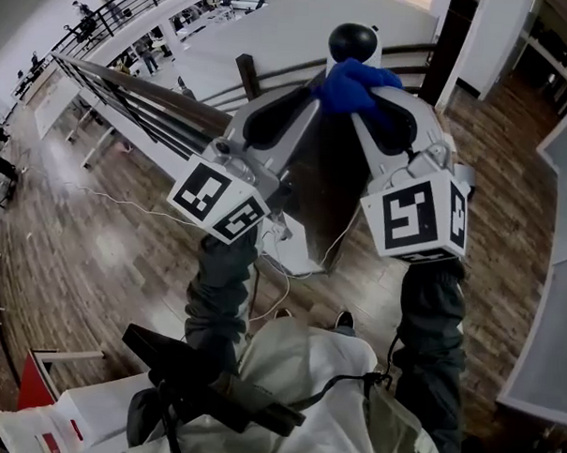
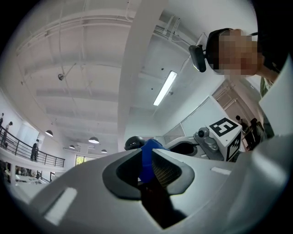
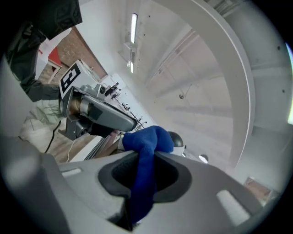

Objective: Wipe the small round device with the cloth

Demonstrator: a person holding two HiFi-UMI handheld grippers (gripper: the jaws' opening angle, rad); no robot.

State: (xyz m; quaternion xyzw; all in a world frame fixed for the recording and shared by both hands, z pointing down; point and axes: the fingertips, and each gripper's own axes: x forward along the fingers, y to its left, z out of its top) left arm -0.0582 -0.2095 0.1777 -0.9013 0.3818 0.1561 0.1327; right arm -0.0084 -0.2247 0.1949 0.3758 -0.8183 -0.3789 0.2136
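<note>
The small round device, a black dome on a white body, stands at the top of the head view, just beyond both raised grippers. A blue cloth is bunched right below it, against its white body. My right gripper is shut on the cloth, which hangs down between its jaws. My left gripper meets the cloth from the left. In the left gripper view a strip of cloth fills the narrow gap at its fingertips. The device's dome peeks out behind the cloth, and also shows in the right gripper view.
A dark metal railing runs along the left, with a wooden post near the grippers. Wood flooring lies below. A white cable trails across it. A red and white box sits at lower left. The person's feet and clothing fill the bottom.
</note>
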